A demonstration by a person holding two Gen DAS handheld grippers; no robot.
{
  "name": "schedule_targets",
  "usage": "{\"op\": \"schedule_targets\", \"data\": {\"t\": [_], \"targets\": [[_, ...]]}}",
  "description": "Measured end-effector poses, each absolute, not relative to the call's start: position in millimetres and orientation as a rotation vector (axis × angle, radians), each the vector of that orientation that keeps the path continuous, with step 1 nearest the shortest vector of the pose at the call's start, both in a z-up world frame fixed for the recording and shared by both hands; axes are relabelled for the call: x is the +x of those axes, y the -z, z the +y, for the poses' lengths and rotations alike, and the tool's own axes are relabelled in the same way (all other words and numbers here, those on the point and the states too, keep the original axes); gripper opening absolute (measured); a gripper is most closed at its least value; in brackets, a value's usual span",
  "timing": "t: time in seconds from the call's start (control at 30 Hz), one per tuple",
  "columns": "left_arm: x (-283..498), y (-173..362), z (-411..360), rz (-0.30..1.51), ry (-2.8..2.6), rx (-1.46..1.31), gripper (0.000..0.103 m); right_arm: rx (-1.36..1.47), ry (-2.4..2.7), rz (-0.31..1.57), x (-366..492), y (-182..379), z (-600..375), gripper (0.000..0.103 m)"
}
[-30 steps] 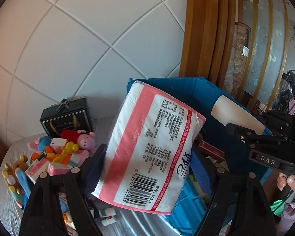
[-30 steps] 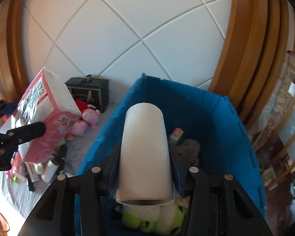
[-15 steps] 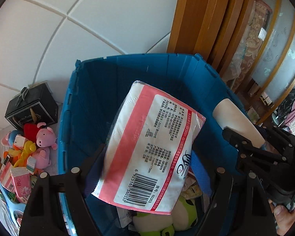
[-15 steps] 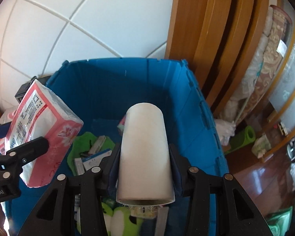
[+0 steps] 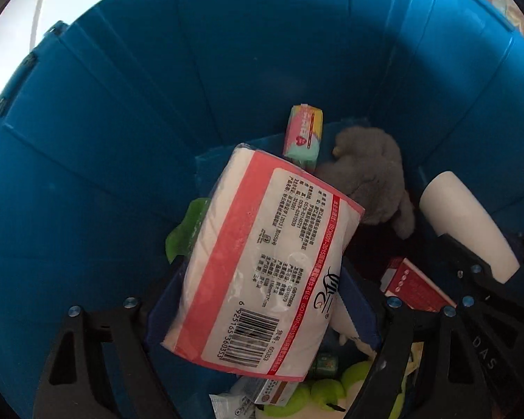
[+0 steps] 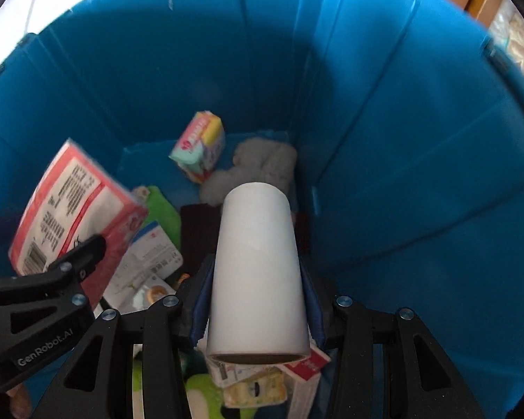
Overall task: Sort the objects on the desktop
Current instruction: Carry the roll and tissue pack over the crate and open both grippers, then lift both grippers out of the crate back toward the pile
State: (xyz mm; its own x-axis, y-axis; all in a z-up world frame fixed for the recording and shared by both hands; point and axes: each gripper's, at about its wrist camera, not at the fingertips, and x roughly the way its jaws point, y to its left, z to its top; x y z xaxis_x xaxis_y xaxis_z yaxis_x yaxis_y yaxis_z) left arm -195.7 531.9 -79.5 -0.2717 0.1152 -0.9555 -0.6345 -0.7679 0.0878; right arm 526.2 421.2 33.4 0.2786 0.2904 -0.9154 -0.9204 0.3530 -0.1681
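Both views look steeply down into a deep blue plastic bin (image 5: 129, 146). The left gripper (image 5: 258, 300) has its jaws spread wide and opening, with a pink-and-white plastic-wrapped tissue pack (image 5: 262, 262) between them, barcode face toward the camera; whether the pads press on the pack cannot be told. In the right wrist view this pack (image 6: 73, 206) appears at 9 o'clock, above the bin's contents. The right gripper (image 6: 256, 300) has its jaws partly closed on a white cardboard tube (image 6: 258, 272), gripped at its sides, open end toward the camera; in the left wrist view the tube (image 5: 468, 223) lies at 3 o'clock. On the bin floor: a small pastel tissue packet (image 5: 303, 136) at 12 o'clock, leaning on the far wall; a grey plush toy (image 5: 370, 181) just right of it; a green flat item (image 6: 160, 209); a red-and-white carton (image 5: 415, 286); yellow-green soft pieces (image 5: 328, 391) at 6 o'clock.
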Motion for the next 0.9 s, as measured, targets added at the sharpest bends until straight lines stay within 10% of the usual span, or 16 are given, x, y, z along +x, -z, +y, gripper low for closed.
{"op": "schedule_targets", "data": {"t": [0.4,0.9], "targets": [[-198,68,521,0.602,-2.134,-1.461,0.086,-0.859,-1.003,0.912,516,-26,410,0.046],[-199,69,525,0.644,-2.159,-1.454,0.086,-0.889,-1.029,0.959,510,-29,422,0.094]]}}
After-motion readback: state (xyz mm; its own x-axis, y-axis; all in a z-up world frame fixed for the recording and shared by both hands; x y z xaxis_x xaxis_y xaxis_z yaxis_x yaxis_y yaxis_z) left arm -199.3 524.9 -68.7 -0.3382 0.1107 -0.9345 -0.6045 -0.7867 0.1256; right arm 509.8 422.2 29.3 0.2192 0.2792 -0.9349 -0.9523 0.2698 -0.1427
